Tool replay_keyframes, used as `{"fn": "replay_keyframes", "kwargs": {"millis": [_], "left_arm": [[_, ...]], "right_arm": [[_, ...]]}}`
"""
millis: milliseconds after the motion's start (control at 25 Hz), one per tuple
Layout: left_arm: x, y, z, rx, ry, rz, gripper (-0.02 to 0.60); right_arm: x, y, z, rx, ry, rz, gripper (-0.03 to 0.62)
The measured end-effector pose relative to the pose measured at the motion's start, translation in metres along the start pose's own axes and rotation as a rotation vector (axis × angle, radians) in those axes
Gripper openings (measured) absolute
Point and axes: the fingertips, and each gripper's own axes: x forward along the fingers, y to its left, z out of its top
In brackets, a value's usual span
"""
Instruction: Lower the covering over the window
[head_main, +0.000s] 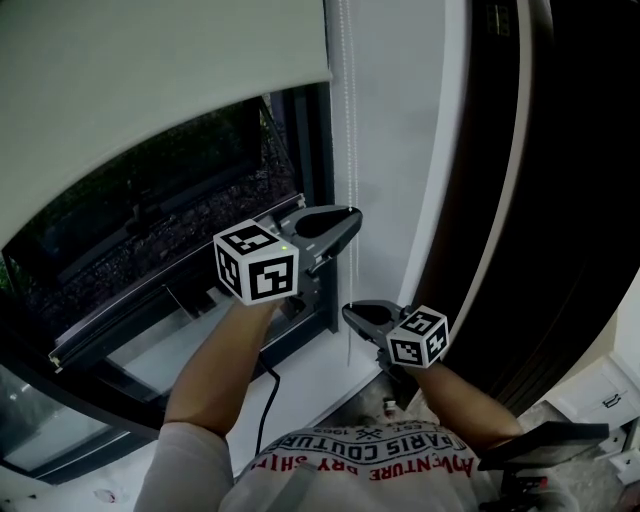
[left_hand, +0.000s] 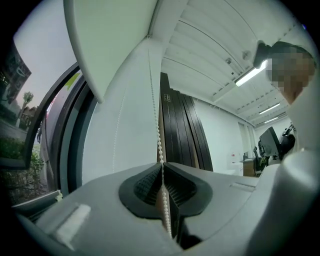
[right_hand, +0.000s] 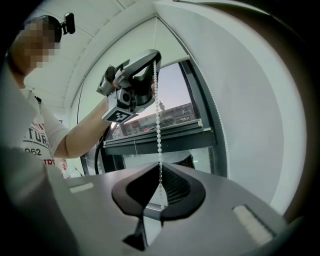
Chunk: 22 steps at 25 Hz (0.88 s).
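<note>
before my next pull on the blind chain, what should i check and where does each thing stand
1. The left gripper is shut on the bead chain: ok.
2. The right gripper is shut on the same chain, below the left one: ok.
3. The chain runs straight and untangled between the two grippers: ok.
4. The roller blind is fully down: not ok. Its bottom edge sits high and the window shows below it.
5. The gripped strand is the one that lowers the blind: cannot tell.
</note>
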Motion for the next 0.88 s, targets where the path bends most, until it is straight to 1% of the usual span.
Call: {"fn": "replay_keyframes", "kwargs": {"millis": [120, 160, 320, 440, 560, 640, 800, 880], "left_arm": [[-0.004, 0.000, -0.018, 0.041, 0.048, 0.016, 0.012], [-0.005, 0.000, -0.026, 0.040, 0.061, 0.017, 0.012], [-0.013, 0.000, -0.047, -0.022, 0.054, 0.019, 0.012], [-0.015, -0.001, -0.067, -0.006, 0.094, 0.040, 0.012], [-0.017, -0.003, -0.090, 0.006, 0.136, 0.061, 0.012], [-0.018, -0.004, -0.102, -0.004, 0.144, 0.067, 0.012], [-0.021, -0.003, -0.126, -0.020, 0.168, 0.079, 0.012], [-0.024, -0.001, -0.135, -0.021, 0.173, 0.090, 0.012]], "right_arm": [[0.003, 0.003, -0.018, -0.002, 0.047, -0.005, 0.017], [0.004, 0.005, -0.027, 0.005, 0.055, -0.006, 0.017], [0.007, 0.008, -0.048, 0.067, 0.072, -0.001, 0.017], [0.008, 0.006, -0.069, 0.062, 0.135, -0.015, 0.017], [0.007, 0.003, -0.091, 0.089, 0.176, -0.027, 0.017], [0.007, 0.002, -0.103, 0.109, 0.195, -0.032, 0.017], [0.007, 0.000, -0.127, 0.105, 0.258, -0.048, 0.017], [0.006, -0.003, -0.135, 0.125, 0.266, -0.056, 0.017]]}}
